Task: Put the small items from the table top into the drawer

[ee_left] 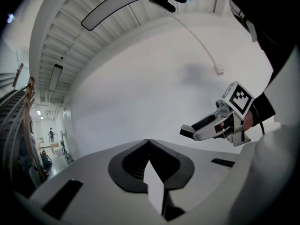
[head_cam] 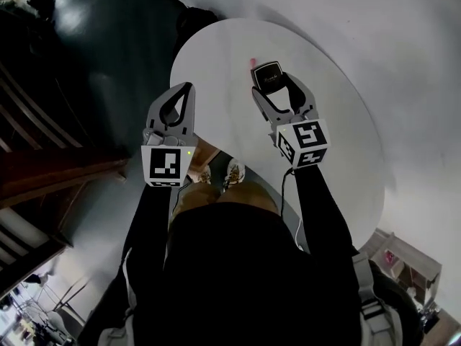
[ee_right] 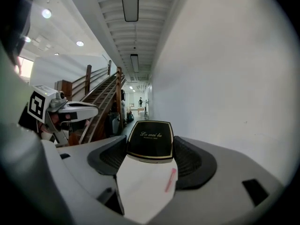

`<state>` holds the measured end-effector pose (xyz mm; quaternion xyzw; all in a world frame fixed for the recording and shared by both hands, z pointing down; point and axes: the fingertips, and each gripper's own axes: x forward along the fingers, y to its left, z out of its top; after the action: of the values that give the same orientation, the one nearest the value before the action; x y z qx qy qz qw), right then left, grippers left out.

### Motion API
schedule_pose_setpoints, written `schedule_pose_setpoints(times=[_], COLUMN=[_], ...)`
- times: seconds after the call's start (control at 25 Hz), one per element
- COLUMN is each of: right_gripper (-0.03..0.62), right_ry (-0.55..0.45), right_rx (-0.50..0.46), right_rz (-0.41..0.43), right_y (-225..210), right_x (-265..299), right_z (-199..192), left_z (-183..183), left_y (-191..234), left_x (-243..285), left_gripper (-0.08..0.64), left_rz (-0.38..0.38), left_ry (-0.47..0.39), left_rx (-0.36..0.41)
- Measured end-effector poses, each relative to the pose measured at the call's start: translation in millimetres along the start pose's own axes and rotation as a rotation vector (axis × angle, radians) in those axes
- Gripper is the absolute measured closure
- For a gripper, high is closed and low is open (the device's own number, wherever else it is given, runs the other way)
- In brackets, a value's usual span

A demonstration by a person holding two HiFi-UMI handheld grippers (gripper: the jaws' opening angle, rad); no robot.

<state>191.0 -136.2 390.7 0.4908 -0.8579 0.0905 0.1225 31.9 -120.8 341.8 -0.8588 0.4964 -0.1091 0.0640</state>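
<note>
The right gripper (head_cam: 272,86) is pinching a glossy black square compact case with a thin gold rim (ee_right: 150,137) by two opposite sides, with the lettered lid facing up. That hold is probably meant to stop the flat case from tipping while it is being carried to the drawer. The case is sitting over the far middle of the round white table (head_cam: 216,56). Whether it is lifted clear or just touching the top is hard to tell.

The left gripper (head_cam: 186,89) is hanging over the near left edge of the table. Its jaws are pressed together with nothing between them. It is likely being kept free to pull the drawer open, though no drawer is showing in any view.

Counted up, two small items are showing. One is the black case in the right claw. The other is a small slim pink object (head_cam: 253,62), lying on the table just beyond the case and not yet picked up. There are two grippers and one table.
</note>
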Motion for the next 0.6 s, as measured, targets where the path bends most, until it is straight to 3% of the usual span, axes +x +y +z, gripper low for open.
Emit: schedule_pose_setpoints(times=[0.6], right_gripper=[0.27], right_ry=[0.014], right_rx=[-0.02], right_rz=[0.241], right_y=[119], right_x=[60], right_z=[3], left_z=[-17], left_y=[89], left_x=[-78], left_gripper=[0.545], left_rz=[0.206], left_ry=[0.02], left_rx=[0.015])
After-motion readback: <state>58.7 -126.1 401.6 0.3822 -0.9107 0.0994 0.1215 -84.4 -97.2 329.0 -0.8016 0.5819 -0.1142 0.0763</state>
